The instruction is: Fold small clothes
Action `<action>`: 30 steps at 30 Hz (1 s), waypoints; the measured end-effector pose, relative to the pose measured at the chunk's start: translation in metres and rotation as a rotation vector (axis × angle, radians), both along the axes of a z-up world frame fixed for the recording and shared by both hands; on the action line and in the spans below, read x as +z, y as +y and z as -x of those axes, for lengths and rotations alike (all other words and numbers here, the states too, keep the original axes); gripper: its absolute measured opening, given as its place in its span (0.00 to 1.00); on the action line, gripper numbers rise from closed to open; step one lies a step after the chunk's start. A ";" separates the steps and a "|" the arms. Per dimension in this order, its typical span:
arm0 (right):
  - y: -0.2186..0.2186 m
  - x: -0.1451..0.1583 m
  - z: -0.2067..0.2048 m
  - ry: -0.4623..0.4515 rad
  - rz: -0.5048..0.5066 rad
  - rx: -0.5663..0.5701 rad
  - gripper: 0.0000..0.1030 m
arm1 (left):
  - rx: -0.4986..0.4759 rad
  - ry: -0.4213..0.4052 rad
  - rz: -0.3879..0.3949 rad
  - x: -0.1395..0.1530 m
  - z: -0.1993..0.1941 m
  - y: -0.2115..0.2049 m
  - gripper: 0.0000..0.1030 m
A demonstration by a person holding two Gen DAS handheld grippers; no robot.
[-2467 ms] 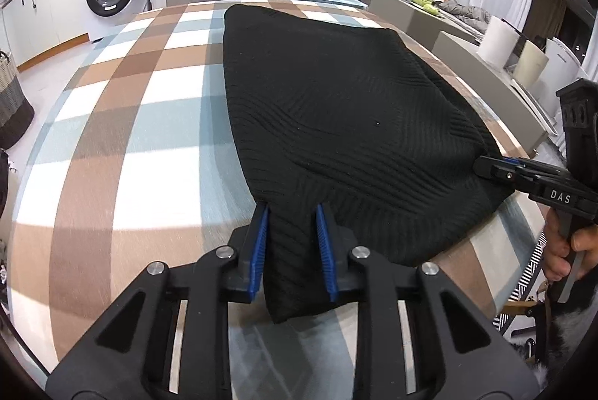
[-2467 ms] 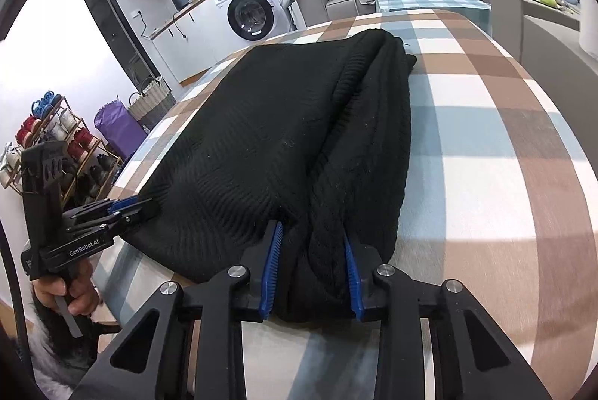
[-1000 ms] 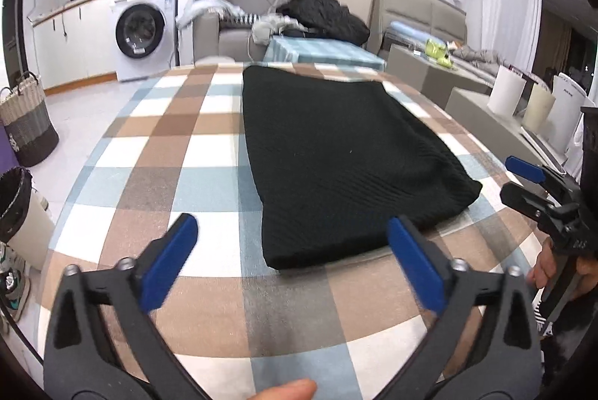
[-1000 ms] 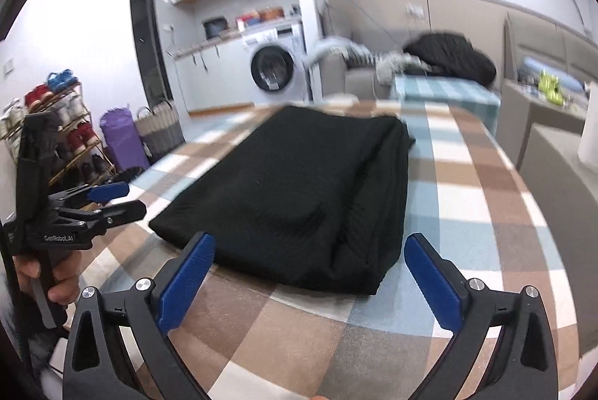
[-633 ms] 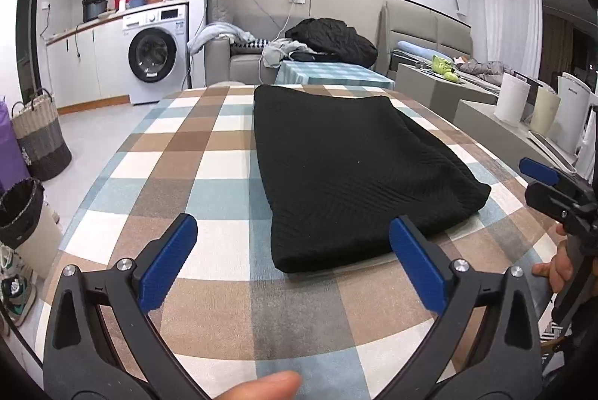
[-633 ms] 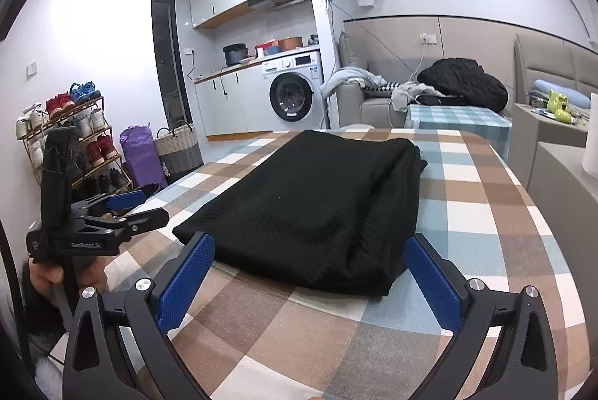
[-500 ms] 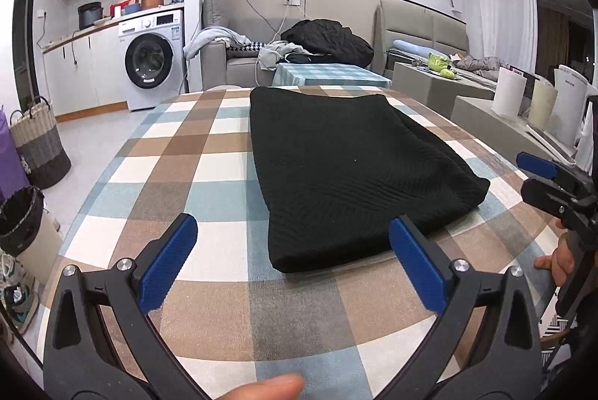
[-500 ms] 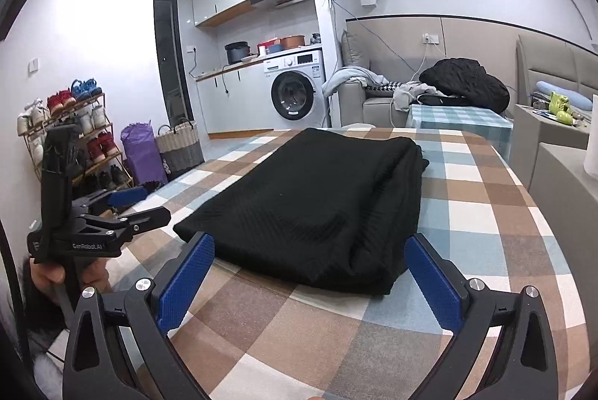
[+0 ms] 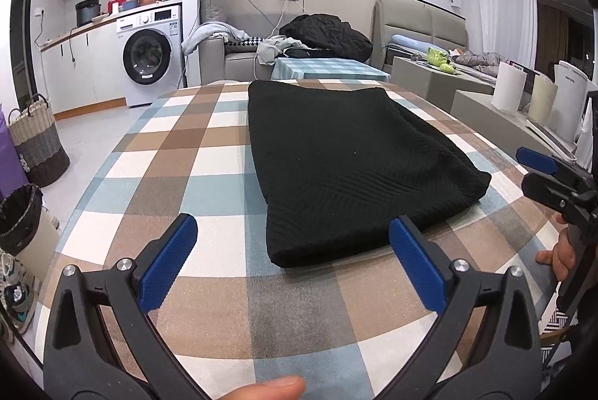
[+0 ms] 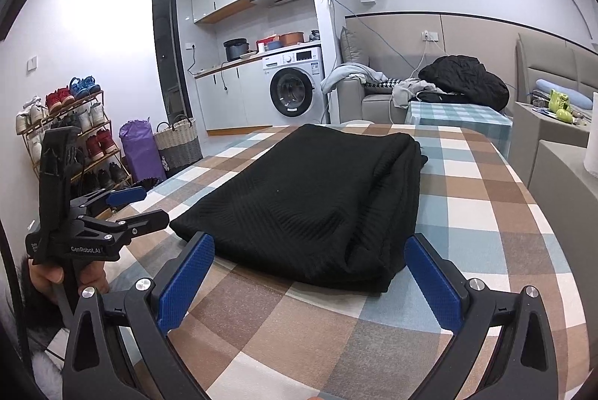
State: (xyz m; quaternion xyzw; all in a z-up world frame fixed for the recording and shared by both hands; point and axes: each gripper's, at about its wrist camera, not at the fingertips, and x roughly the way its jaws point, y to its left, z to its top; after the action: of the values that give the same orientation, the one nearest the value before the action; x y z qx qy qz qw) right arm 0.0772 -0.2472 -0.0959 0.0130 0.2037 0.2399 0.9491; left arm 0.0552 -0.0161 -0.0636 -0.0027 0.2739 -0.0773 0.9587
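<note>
left wrist view looks down the left tool [image 9: 291, 261], whose two blue pads are spread wide apart with nothing between them, held above the near end of the checked tabletop [image 9: 179, 153]. just beyond the pads lies the black knit garment [image 9: 344, 161], folded into a long flat rectangle that runs away from the camera along the tabletop's middle, its near short edge rounded and lying flat on the cloth. at the right edge of this view the right tool [image 9: 538, 172] shows from the side, gripped by a hand [image 9: 557, 256], its blue-tipped fingers parted and clear of the garment's near right corner.

right wrist view looks along the right tool [image 10: 310, 273], also spread wide and holding nothing, with the garment [image 10: 310, 198] just ahead; its right long side shows stacked layers of fold (several thicknesses, one on another). the left tool [image 10: 127, 209] appears at the left, held by a hand [image 10: 63, 278], its tips apart and just beside the garment's near left corner, not touching it. behind stand a washing machine [image 10: 295, 86], a shoe rack [image 10: 71, 138] and a sofa [image 10: 377, 93] heaped with clothes.
</note>
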 end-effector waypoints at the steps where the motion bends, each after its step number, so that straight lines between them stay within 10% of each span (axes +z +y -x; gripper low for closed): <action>1: 0.000 0.000 0.000 -0.002 0.000 -0.002 1.00 | 0.001 0.003 0.007 0.000 -0.001 0.001 0.99; 30: -0.003 -0.001 0.004 0.002 -0.007 -0.011 1.00 | 0.022 0.026 0.047 -0.004 -0.007 0.012 0.99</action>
State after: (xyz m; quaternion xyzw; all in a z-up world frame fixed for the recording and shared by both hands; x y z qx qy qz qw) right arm 0.0736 -0.2507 -0.0966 0.0176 0.2040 0.2354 0.9501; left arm 0.0626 -0.0040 -0.0671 -0.0290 0.2845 -0.0731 0.9554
